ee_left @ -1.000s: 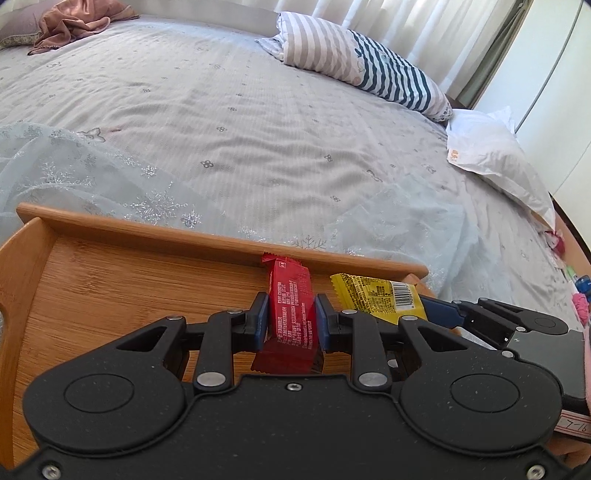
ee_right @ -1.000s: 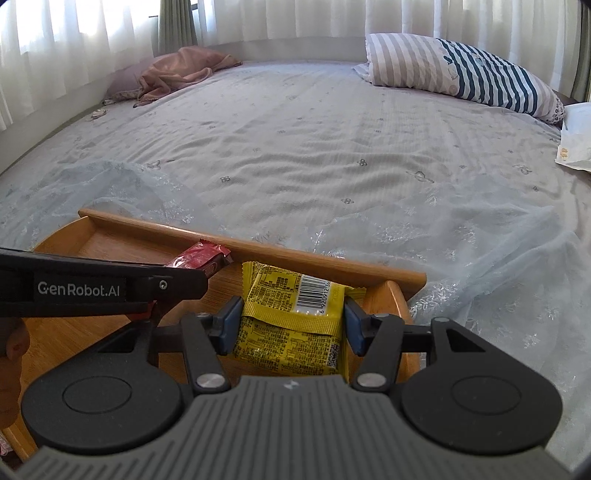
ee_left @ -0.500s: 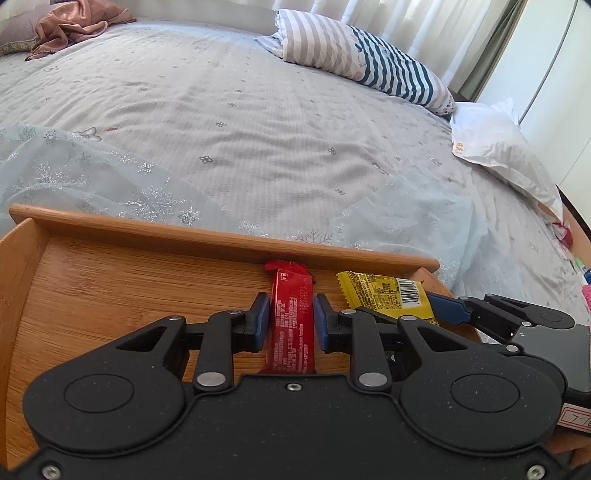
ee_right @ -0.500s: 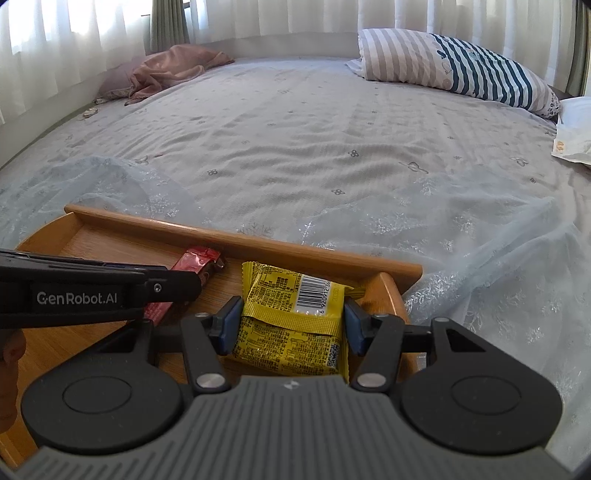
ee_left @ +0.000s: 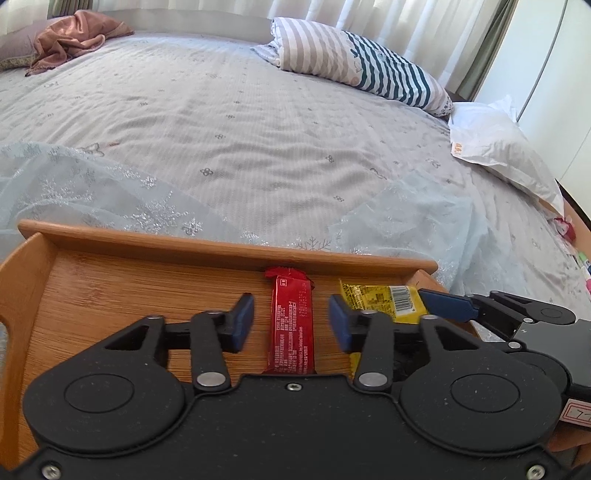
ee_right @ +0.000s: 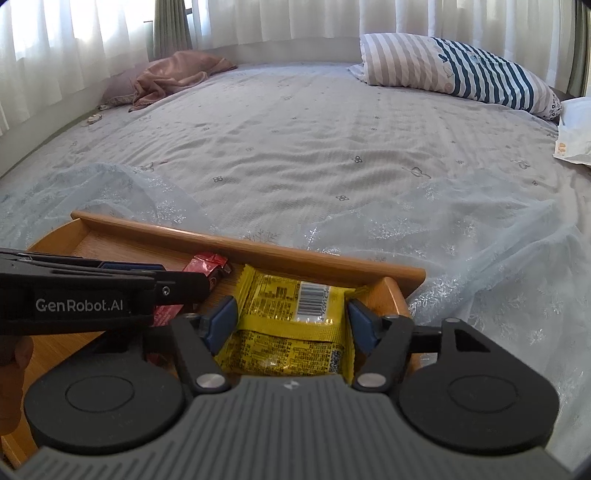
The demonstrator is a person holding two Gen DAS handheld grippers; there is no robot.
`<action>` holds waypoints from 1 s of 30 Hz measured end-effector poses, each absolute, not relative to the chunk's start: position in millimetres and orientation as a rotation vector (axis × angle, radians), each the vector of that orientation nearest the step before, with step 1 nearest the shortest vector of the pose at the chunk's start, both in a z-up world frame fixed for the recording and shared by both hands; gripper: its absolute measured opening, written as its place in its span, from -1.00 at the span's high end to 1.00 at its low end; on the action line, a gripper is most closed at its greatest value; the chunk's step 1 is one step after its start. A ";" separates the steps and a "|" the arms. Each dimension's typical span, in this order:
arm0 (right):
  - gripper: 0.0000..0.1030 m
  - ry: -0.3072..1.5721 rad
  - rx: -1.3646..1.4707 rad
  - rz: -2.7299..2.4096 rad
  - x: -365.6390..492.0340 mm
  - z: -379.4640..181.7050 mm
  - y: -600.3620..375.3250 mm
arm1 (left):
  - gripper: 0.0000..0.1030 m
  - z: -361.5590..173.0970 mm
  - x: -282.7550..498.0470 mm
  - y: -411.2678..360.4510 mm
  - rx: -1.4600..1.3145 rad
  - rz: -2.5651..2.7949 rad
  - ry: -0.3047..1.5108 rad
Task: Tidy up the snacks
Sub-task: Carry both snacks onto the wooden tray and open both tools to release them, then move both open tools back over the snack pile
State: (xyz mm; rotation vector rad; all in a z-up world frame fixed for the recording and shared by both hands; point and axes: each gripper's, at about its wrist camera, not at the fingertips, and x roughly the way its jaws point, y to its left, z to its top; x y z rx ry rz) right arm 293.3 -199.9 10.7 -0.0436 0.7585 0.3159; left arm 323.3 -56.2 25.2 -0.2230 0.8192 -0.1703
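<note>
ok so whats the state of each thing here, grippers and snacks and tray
left gripper: open, pads clear of the red snack bar
right gripper: open around the yellow snack packet
red snack bar: lying flat in the tray
yellow snack packet: barcode side up, in the tray's corner
wooden tray: on the bed

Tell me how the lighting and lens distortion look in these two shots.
Left wrist view: daylight, sharp, the wooden tray rim bowed by fisheye, glare on the red snack bar. Right wrist view: backlit curtains blown out, the yellow snack packet crisp.
</note>
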 end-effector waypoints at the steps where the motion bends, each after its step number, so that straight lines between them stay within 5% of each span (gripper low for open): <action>1: -0.65 0.754 -0.040 0.318 291.7 13.2 -200.1 | 0.01 28.4 320.7 -55.9 -0.213 -0.170 0.810; 3: -0.68 0.742 -0.038 0.328 287.5 18.6 -200.3 | -0.29 35.1 314.4 -54.5 -0.197 -0.168 0.789; 9: -0.76 0.695 -0.058 0.339 265.9 36.7 -201.8 | -0.61 56.6 286.2 -45.5 -0.162 -0.181 0.752; 30: -0.99 0.529 -0.089 0.398 134.7 56.5 -212.0 | -0.78 91.5 134.4 -11.3 -0.126 -0.235 0.622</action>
